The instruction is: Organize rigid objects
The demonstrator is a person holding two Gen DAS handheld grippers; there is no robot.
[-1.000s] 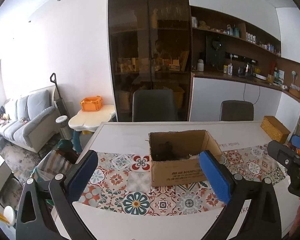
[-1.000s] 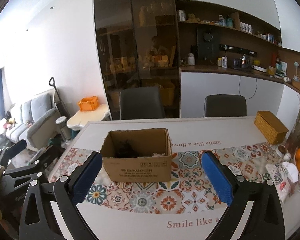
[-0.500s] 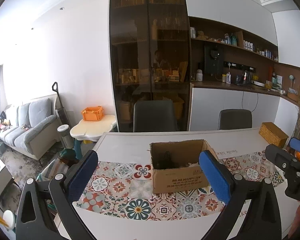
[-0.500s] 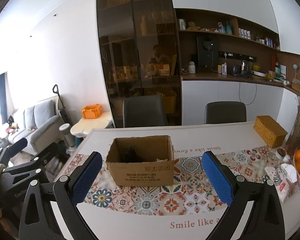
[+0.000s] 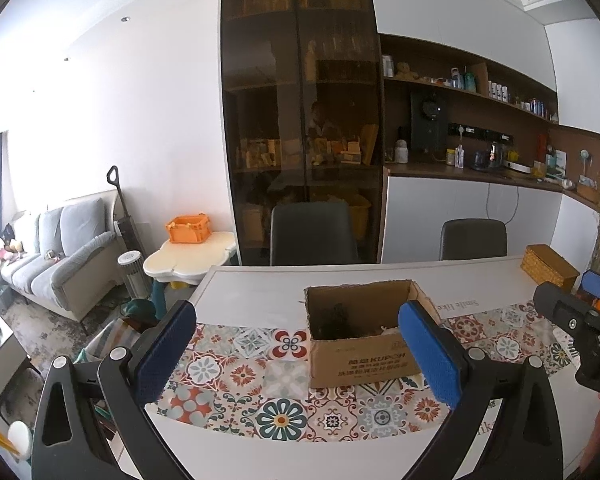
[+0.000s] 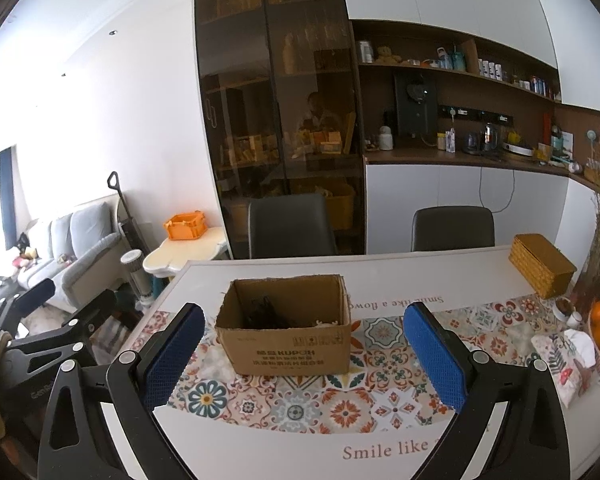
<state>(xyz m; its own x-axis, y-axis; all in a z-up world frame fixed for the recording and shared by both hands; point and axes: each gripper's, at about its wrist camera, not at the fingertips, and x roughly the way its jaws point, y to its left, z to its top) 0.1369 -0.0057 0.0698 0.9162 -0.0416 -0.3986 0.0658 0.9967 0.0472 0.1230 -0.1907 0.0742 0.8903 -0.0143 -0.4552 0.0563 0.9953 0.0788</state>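
Cardboard box (image 6: 286, 334) sits at frame centre; its dark contents I cannot identify. Left gripper (image 5: 296, 354) and right gripper (image 6: 304, 354) both gape wide, empty.

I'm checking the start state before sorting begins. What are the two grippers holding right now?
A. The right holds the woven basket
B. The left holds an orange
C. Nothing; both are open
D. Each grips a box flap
C: the left gripper and right gripper both stand wide open with nothing between their pads, short of the cardboard box.
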